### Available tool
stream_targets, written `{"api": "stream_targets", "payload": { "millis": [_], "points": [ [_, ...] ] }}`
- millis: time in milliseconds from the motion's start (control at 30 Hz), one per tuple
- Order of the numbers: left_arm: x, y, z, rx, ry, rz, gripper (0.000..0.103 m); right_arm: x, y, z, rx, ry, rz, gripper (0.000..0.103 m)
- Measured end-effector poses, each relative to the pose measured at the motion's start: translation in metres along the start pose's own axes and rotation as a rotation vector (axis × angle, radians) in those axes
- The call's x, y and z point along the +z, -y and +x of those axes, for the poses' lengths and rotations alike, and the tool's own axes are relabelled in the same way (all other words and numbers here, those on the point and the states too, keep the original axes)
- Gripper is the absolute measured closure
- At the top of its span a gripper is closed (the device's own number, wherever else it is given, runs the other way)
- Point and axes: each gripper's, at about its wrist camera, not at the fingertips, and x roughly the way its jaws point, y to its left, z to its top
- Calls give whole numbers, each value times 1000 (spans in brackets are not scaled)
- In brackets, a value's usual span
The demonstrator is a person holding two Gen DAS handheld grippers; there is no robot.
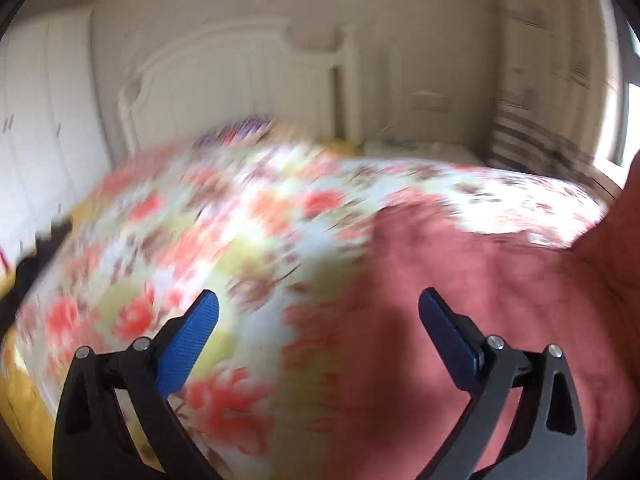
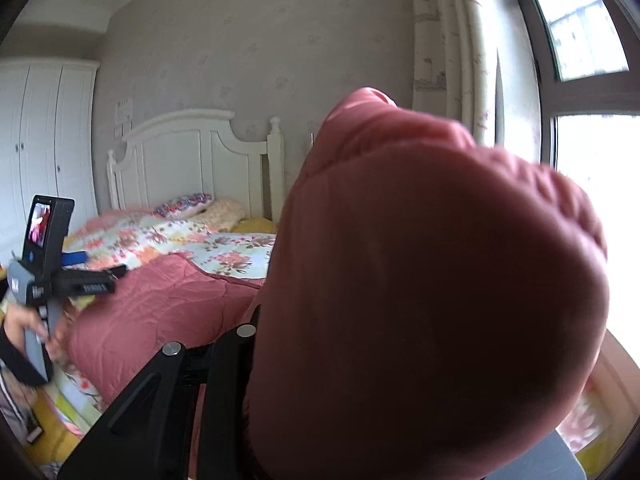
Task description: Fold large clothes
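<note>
Two grippers over a pink quilt on the bed.
Left wrist view: left gripper (image 1: pixel 318 300) gapes wide and empty above the quilt (image 1: pixel 460 280), lower right. Right wrist view: right gripper (image 2: pixel 256 320), lower centre, clamps a raised quilt fold.

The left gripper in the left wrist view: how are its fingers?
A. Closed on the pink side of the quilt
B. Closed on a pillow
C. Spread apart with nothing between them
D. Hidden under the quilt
C: the left gripper has its blue fingers spread wide above the quilt, gripping nothing.
</note>
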Motion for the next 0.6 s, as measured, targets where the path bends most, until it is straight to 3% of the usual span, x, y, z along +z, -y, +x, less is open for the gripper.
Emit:
{"api": "stream_targets", "payload": {
  "millis": [133,400,500,600],
  "points": [
    [-15,-15,28,-132,-55,-87,10,11,-34,4,-45,-11,-102,70],
    [-21,6,32,-227,-58,-101,10,22,-158,52,-93,-44,-414,69],
    [-22,-6,28,-260,-66,-136,10,-7,-222,88,-89,-105,-603,66],
    [-25,-37,28,-238,-87,-155,9,-74,-274,111,-131,-143,-941,57]
  ]
}}
